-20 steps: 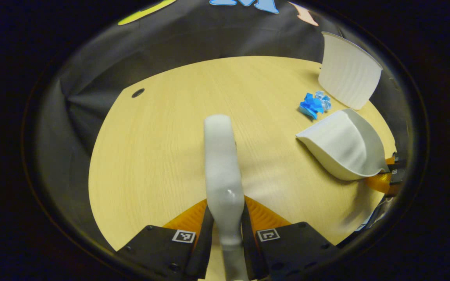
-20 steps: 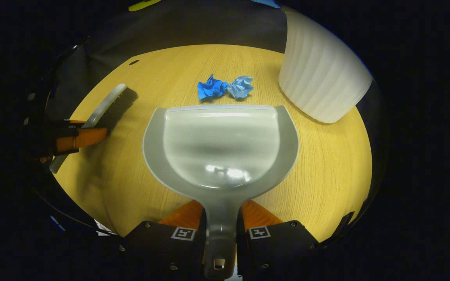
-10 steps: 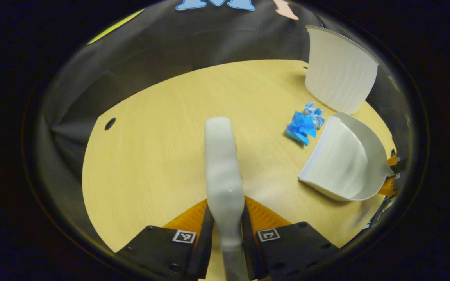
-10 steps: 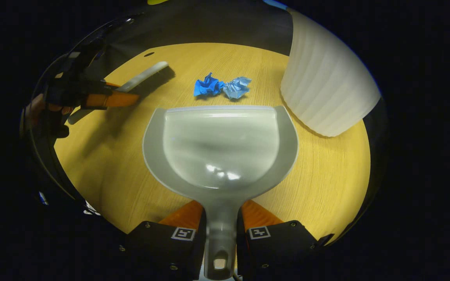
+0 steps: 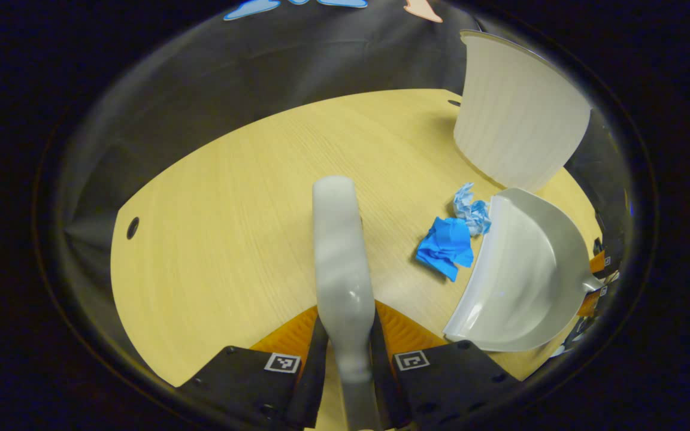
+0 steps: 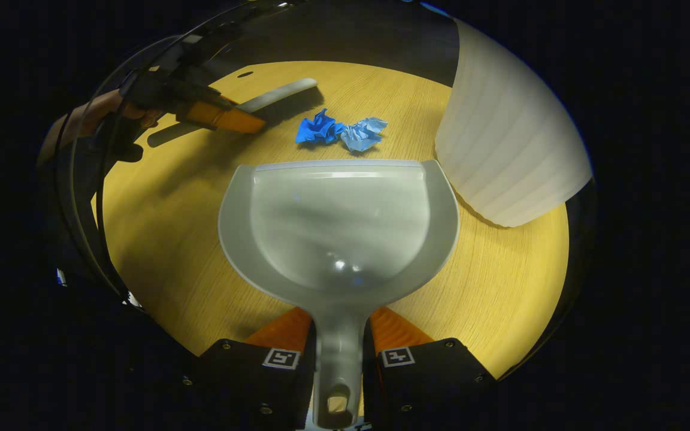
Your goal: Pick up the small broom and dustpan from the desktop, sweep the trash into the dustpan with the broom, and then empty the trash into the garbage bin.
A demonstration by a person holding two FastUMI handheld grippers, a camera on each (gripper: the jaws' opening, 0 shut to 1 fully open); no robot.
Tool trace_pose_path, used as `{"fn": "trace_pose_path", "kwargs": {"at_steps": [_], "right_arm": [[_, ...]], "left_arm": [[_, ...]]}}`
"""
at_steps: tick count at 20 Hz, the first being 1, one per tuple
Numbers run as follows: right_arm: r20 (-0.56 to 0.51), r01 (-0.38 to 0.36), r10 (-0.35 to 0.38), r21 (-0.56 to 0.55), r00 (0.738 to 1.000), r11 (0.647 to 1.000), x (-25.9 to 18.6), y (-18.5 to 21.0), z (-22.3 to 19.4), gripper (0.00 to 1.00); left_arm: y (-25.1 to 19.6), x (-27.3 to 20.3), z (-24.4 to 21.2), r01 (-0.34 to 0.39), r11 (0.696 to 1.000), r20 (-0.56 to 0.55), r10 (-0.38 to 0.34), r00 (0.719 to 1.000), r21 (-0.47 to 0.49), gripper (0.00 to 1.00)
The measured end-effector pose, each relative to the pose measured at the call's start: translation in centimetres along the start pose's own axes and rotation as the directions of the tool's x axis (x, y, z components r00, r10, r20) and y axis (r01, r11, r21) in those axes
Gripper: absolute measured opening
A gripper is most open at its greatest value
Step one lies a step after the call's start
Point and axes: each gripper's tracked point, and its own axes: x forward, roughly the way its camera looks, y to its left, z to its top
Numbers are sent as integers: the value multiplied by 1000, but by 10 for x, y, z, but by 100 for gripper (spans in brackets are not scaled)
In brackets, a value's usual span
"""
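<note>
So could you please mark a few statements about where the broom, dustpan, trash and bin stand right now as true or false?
1. The crumpled blue paper scraps already lie inside the grey plastic dustpan. False: they lie on the wooden desktop, just beyond its front lip.
2. The right gripper has its jaws shut on the dustpan's handle. True.
3. The ribbed white garbage bin lies tipped over. False: it stands upright.
4. The left gripper holds the small white broom. True.
5. The dustpan's open mouth faces away from the scraps. False: it faces them.
</note>
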Motion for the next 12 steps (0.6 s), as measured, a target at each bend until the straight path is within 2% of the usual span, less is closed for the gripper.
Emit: {"fn": "trace_pose_path", "kwargs": {"at_steps": [2,3,5,9,12], "right_arm": [[1,-12,12,-13,1000,1000,-1,-3,-1,35],[3,-13,13,-24,1000,1000,0,-5,-1,35],[3,-20,20,-37,1000,999,-1,-9,-2,35],[-8,-43,43,-43,999,998,4,-9,-2,35],[-4,-46,46,-27,999,999,7,2,9,35]], "left_arm": [[-6,6,10,14,998,-12,-13,1000,56,46],[-10,9,16,26,996,-18,-24,1000,86,41],[-20,17,24,50,988,-33,-45,998,144,42],[-39,21,38,104,964,-50,-95,994,245,41],[-46,7,37,154,946,-72,-139,988,287,41]]}}
